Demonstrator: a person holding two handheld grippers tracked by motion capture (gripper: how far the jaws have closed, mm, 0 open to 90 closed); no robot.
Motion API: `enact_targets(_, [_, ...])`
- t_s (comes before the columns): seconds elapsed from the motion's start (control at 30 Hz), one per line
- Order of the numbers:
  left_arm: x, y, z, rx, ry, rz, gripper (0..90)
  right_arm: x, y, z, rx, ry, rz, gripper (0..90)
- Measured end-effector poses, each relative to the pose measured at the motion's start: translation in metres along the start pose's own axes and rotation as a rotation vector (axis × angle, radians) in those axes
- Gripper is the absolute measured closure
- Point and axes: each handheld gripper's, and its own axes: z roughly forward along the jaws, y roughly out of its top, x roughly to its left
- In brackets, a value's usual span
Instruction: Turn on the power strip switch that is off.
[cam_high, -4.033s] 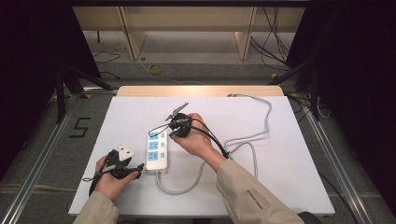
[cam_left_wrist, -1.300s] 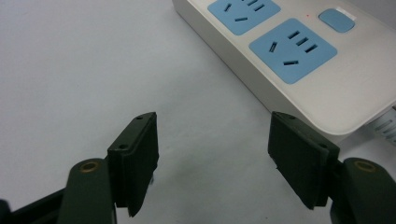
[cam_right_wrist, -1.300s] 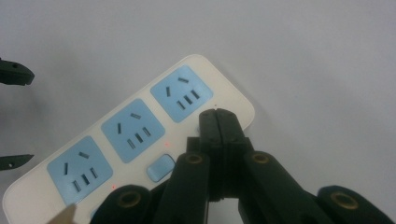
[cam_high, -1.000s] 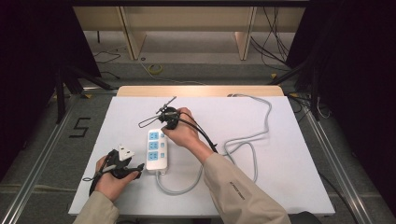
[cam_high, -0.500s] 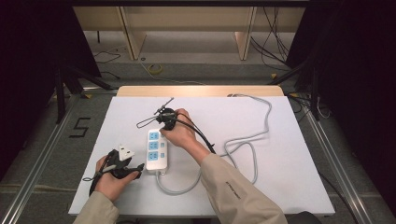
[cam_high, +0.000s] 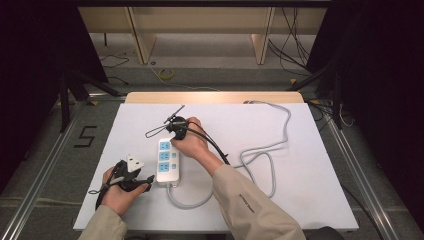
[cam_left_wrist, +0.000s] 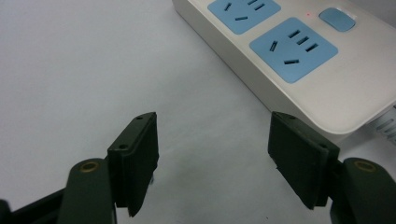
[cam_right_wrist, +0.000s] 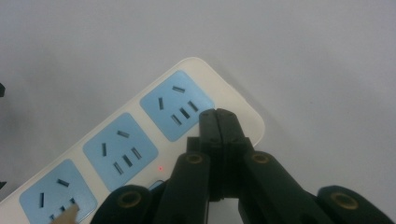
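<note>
A white power strip (cam_high: 167, 161) with three blue sockets lies on the white table. In the right gripper view the power strip (cam_right_wrist: 140, 135) runs diagonally, with a small red light (cam_right_wrist: 160, 168) lit beside the middle socket. My right gripper (cam_right_wrist: 219, 116) is shut with nothing between its jaws, and its tips rest at the strip's end next to the last socket. From above, the right gripper (cam_high: 175, 136) sits over the strip's far end. My left gripper (cam_left_wrist: 212, 163) stands open over bare table, with the power strip (cam_left_wrist: 327, 79) to its upper right. From above, the left gripper (cam_high: 142, 181) lies left of the strip's near end.
The strip's grey cable (cam_high: 265, 165) loops out from its near end, curls across the right half of the table (cam_high: 310, 200) and runs off the back edge. A blue switch (cam_left_wrist: 337, 18) sits beside a socket. Dark floor, frame legs and loose cables surround the table.
Since four seconds ago my right hand has shifted left and slightly away, onto the strip's far end. Over the last second nothing has visibly moved, and the left gripper has stayed put.
</note>
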Motion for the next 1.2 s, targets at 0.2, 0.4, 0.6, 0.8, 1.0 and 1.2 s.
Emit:
enact_targets(0.2, [0.000,0.000,0.000,0.000,0.001,0.000,33.3,0.000,0.000,0.001,0.009,0.003,-0.006,90.0])
enact_targets(0.4, [-0.001,0.000,0.000,-0.001,0.001,0.003,33.4,0.001,0.000,0.001,0.016,-0.005,-0.003,90.0])
enact_targets(0.6, [-0.001,0.001,0.000,-0.001,0.001,0.004,33.3,0.003,0.000,0.002,0.012,-0.014,-0.016,90.0])
enact_targets(0.8, [0.000,0.000,0.000,0.001,0.001,-0.002,33.3,0.001,-0.004,0.000,-0.012,-0.005,0.005,90.0])
enact_targets(1.0, [0.000,-0.001,0.000,0.003,0.004,0.004,33.4,-0.007,-0.016,-0.015,-0.064,0.021,0.036,86.3])
enact_targets(1.2, [-0.001,0.000,0.000,0.002,0.004,0.004,33.4,-0.017,-0.036,-0.036,-0.068,0.011,0.039,84.2])
